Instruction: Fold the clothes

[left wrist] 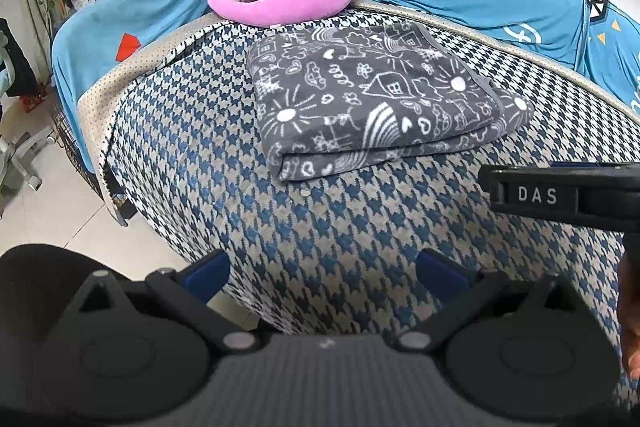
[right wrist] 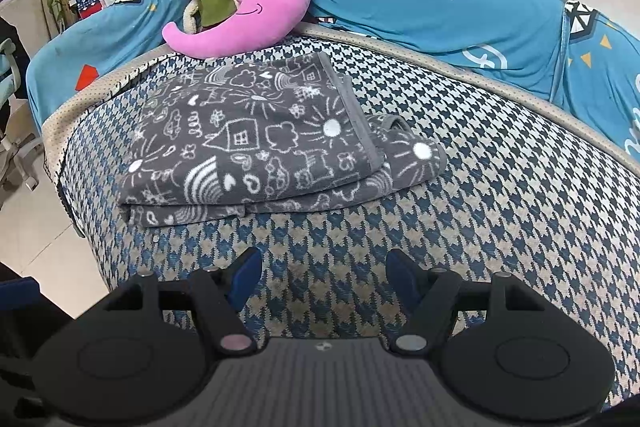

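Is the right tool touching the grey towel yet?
Apart. The right wrist view shows the right tool open and empty, with a strip of bare houndstooth cover between its fingertips and the folded towel.

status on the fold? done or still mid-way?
Done, by the look of it: the grey doodle-print blanket lies folded in stacked layers on the houndstooth cover, though one lower layer sticks out on the right, so the edges are not flush. In hand: nothing; the left gripper and the right gripper are both open, short of the blanket. Left: perhaps squaring that edge. No other unfolded clothing is visible.
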Demonstrator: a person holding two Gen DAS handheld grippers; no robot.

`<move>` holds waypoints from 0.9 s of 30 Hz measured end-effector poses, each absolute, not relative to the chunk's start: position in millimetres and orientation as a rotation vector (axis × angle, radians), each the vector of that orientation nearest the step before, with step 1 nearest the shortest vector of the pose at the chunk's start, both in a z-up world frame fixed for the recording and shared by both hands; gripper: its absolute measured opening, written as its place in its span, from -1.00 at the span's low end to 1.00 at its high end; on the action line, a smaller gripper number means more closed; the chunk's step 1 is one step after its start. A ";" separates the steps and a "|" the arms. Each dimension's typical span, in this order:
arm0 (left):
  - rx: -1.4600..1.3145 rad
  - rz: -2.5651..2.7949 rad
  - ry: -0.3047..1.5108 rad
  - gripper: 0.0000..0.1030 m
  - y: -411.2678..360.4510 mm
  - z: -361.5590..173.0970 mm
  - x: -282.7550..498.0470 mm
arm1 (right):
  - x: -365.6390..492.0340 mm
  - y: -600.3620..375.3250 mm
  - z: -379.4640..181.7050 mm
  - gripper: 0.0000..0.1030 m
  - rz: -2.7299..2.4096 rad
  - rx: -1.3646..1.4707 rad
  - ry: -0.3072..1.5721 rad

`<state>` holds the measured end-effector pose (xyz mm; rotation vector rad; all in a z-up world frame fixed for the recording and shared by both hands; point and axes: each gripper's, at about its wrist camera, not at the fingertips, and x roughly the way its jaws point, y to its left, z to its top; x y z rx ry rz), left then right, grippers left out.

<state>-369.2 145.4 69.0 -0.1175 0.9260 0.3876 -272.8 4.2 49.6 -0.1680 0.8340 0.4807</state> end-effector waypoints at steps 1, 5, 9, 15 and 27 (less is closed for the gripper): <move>-0.117 0.387 0.927 1.00 145.3 69.2 -369.2 | -272.9 4.2 49.8 0.34 0.481 -0.168 0.834; -0.118 0.387 0.931 1.00 144.6 69.6 -369.1 | -273.4 4.1 50.5 0.34 0.481 -0.167 0.832; -0.121 0.385 0.936 1.00 144.6 70.5 -369.7 | -273.4 4.0 50.7 0.34 0.482 -0.167 0.831; -0.117 0.386 0.938 1.00 143.4 72.9 -371.0 | -273.8 4.7 51.0 0.34 0.481 -0.169 0.831; -0.121 0.389 0.946 1.00 141.6 76.2 -374.0 | -274.0 4.0 51.9 0.34 0.483 -0.168 0.827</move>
